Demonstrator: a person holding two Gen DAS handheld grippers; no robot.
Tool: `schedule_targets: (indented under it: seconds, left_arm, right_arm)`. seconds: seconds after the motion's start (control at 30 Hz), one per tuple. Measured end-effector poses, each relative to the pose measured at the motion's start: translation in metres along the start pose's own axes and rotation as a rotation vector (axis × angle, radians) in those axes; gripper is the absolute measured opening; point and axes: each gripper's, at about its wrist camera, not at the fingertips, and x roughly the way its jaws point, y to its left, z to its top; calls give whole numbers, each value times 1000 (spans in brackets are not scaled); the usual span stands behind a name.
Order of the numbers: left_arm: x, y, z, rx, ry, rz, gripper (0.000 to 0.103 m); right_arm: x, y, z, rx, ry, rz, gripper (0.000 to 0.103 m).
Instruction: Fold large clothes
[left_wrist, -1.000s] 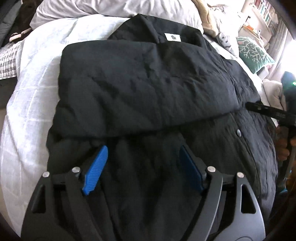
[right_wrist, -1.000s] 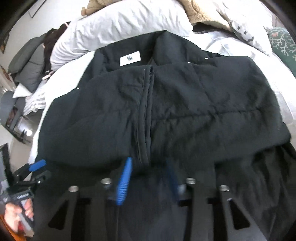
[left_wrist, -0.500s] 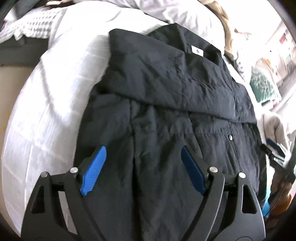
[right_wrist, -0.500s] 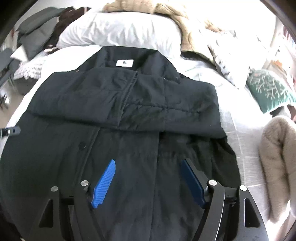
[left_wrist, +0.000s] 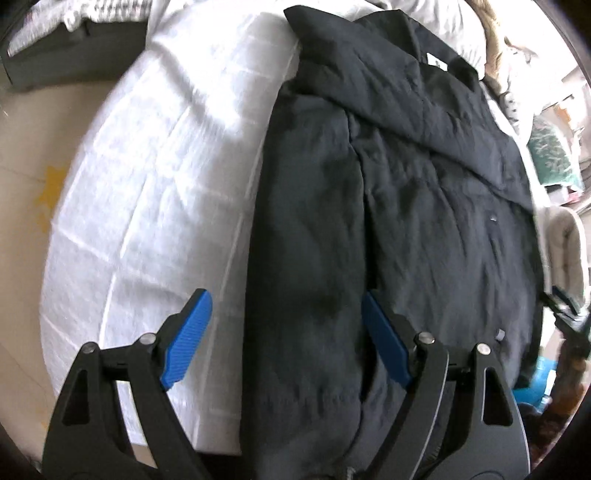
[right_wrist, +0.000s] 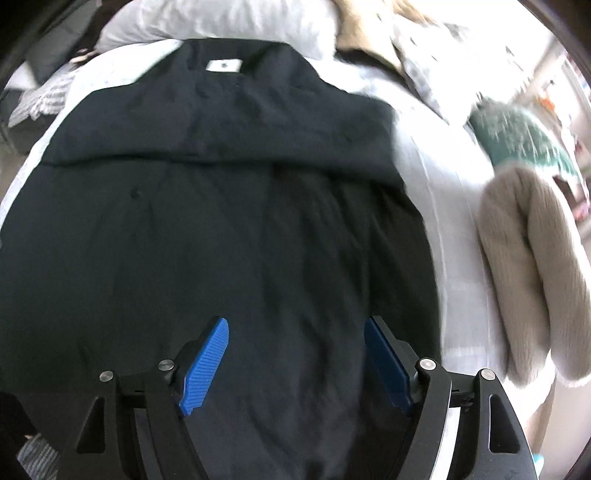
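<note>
A large black jacket (left_wrist: 424, 206) lies flat on a white bed, collar and white label (right_wrist: 223, 65) at the far end, both sleeves folded across the chest. My left gripper (left_wrist: 284, 332) is open and empty, hovering over the jacket's lower left edge near the hem. My right gripper (right_wrist: 295, 354) is open and empty above the jacket (right_wrist: 229, 229) near its lower right side. Neither gripper holds cloth.
White quilted bedding (left_wrist: 155, 206) extends left of the jacket, with floor beyond the mattress edge. A beige fleece garment (right_wrist: 532, 273) and a green patterned pillow (right_wrist: 517, 136) lie at the right. White pillows (right_wrist: 221, 18) sit at the head.
Both grippers pulled back toward the hem and apart, left to the jacket's left edge, right to its right side. The right gripper's jaws opened wider. The jacket stayed still.
</note>
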Motion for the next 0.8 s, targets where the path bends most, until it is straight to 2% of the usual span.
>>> schedule_targets:
  seconds: [0.2, 0.3, 0.37, 0.43, 0.63, 0.8]
  left_arm:
    - [-2, 15, -14, 25, 84, -94, 83]
    - [6, 20, -26, 38, 159, -185, 83]
    - [10, 20, -33, 60, 191, -208, 83]
    - [10, 16, -40, 102, 193, -220, 83]
    - [9, 9, -61, 168, 223, -334, 83]
    - [7, 0, -70, 211, 240, -375, 83]
  right_arm:
    - [1, -65, -30, 202, 56, 106, 78]
    - [5, -95, -49, 306, 89, 195, 78]
    - [6, -109, -61, 365, 107, 263, 78]
    - [11, -121, -76, 419, 126, 327, 78]
    - [20, -150, -109, 548, 170, 422, 78]
    - [21, -160, -130, 623, 190, 504, 78]
